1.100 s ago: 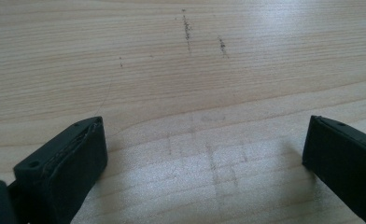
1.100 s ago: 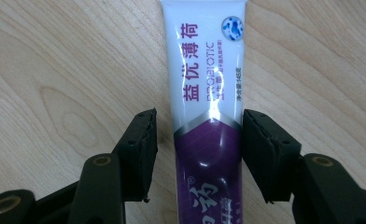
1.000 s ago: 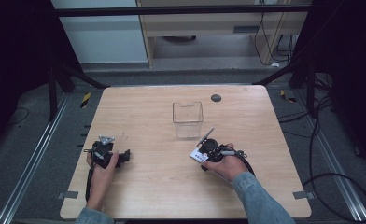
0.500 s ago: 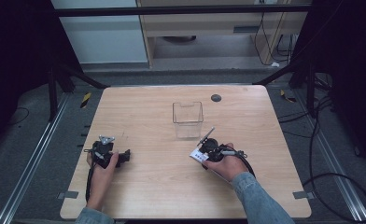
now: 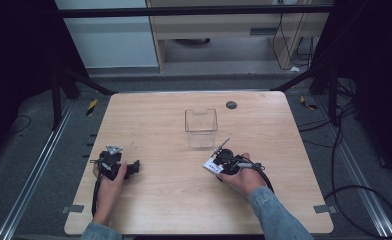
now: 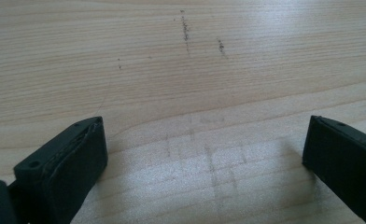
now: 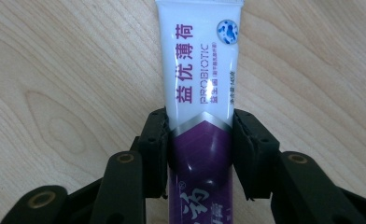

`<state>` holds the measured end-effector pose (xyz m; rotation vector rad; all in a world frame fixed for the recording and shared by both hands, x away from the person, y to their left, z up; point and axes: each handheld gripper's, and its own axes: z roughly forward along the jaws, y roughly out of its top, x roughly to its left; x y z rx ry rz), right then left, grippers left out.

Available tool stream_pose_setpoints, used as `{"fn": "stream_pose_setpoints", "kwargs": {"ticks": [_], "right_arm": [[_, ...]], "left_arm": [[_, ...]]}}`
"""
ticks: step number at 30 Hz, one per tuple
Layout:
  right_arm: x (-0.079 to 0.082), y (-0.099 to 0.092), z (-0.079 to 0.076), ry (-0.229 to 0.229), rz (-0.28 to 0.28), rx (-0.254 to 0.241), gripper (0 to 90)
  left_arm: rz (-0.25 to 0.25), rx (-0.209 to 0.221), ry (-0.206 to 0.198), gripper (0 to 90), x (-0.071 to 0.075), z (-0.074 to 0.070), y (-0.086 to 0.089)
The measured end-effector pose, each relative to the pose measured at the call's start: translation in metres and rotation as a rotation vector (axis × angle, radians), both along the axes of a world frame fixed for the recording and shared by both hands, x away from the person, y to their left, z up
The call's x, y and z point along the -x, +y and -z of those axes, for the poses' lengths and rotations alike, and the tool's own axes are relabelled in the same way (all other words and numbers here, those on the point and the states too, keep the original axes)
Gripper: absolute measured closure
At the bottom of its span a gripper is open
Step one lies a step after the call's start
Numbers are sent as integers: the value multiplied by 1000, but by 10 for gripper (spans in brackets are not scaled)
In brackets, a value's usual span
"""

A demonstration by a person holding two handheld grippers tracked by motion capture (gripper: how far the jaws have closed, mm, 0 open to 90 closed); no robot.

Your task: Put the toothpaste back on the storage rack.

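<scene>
Light wood worktop (image 5: 174, 200), scuffed, on grey floor (image 5: 29, 165) with cables; left tool (image 6: 204, 154) spread over bare wood; right tool (image 7: 200, 149) just closed, pinching toothpaste tube (image 7: 200, 70) lying near clear box (image 5: 201, 127)

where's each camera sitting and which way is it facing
High view: above the person's side, looking forward and down on the table; both forearms, left tool, right tool.
Left gripper view: rides the left tool, faces bare wood; jaws apart.
Right gripper view: rides the right tool; jaws have just been closing on the toothpaste tube.
Shared: the wooden tabletop.
</scene>
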<state>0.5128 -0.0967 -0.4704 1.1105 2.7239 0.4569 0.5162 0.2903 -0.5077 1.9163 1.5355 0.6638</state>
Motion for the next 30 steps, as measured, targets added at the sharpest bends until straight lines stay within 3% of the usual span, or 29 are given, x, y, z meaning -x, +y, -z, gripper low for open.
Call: {"fn": "stream_pose_setpoints", "kwargs": {"ticks": [6,14,20,24,30], "right_arm": [[2,0,-1,-28,-8,2,656],[2,-4,-6,-4,-3,-12,751],[3,-6,-8,-8,1,-21,774],[5,-12,-10,7,18,-63,778],[8,-24,-20,-13,32,-83,782]], "left_arm": [[0,0,0,0,0,0,0],[0,0,0,0,0,0,0],[0,0,0,0,0,0,0],[0,0,0,0,0,0,0],[0,1,0,0,0,0,0]]}}
